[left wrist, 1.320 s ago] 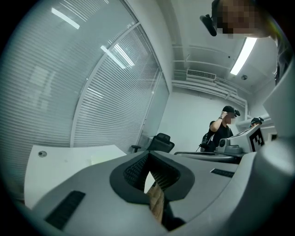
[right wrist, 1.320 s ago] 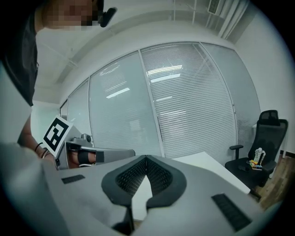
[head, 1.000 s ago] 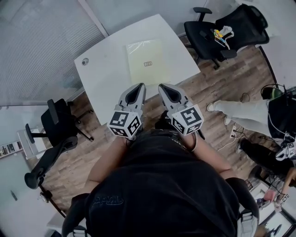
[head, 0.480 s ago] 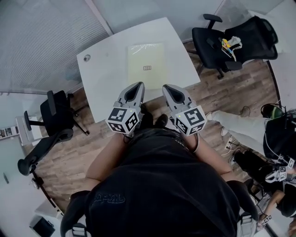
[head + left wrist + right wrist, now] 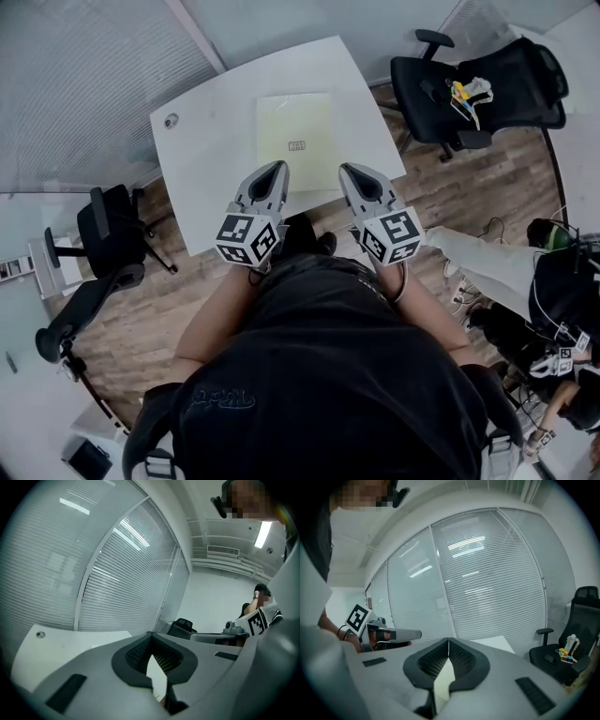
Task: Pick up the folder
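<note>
A pale yellow folder [image 5: 295, 128] lies flat on the white table [image 5: 211, 155], near its middle. My left gripper [image 5: 277, 169] is shut and empty, its tip over the table's near edge, just short of the folder's near left corner. My right gripper [image 5: 350, 172] is shut and empty too, just short of the folder's near right corner. In the left gripper view the jaws [image 5: 151, 634] meet at the tips, with pale folder showing through the gap below. The right gripper view shows the same closed tips [image 5: 448, 640].
A black office chair [image 5: 469, 80] with small items on its seat stands right of the table. Two more black chairs [image 5: 98, 253] stand at the left. A seated person's legs [image 5: 487, 253] reach in from the right. Glass walls with blinds [image 5: 84, 75] run behind the table.
Both grippers have moved forward toward the table and slightly apart; their tips now reach over its near edge, closer to the folder. Jaws stay shut.
</note>
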The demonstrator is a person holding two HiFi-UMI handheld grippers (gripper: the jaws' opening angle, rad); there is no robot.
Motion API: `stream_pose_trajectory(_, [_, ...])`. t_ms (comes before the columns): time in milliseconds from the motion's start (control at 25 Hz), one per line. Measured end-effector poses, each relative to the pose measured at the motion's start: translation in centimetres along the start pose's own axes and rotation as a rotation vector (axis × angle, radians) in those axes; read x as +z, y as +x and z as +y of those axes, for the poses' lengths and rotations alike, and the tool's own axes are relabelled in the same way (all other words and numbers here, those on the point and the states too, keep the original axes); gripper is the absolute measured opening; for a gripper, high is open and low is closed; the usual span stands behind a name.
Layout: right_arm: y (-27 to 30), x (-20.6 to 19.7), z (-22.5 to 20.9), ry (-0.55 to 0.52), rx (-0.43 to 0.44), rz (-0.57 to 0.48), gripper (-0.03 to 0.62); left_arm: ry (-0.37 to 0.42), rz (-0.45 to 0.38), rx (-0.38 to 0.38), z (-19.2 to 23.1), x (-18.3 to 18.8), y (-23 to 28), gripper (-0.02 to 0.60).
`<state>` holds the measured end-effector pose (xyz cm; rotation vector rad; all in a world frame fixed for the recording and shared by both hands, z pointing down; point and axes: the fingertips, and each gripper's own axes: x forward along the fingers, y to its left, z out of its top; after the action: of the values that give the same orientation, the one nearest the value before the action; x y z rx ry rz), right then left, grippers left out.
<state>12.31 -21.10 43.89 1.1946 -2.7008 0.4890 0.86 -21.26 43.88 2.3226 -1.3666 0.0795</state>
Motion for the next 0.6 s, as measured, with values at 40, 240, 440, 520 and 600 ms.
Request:
stream_pose_trajectory(40, [0.6, 0.1, -0.5, 0.001, -0.002, 0.003, 0.021, 0.001, 0.001, 0.004, 0.5, 0.1, 0.4, 0.012])
stream_pose_trajectory(240, [2.8, -0.4, -2.6, 0.018, -0.015, 0.031, 0.021, -0.020, 0.002, 0.008, 2.5, 0.2, 2.4, 0.012])
stream_pose_trajectory(440, [5.6, -1.2, -3.9, 0.037, -0.011, 0.060, 0.021, -0.004, 0.044, 0.033, 5.3, -0.4, 4.3, 0.012])
stream_pose_trajectory(520, [6.6, -1.7, -4.4, 0.048, -0.008, 0.077, 0.021, -0.001, 0.060, 0.041, 6.4, -0.8, 5.0, 0.014])
stream_pose_trajectory(600, [7.6, -2.3, -5.2, 0.057, -0.009, 0.093, 0.021, -0.016, 0.070, 0.050, 7.6, -1.2, 5.9, 0.014])
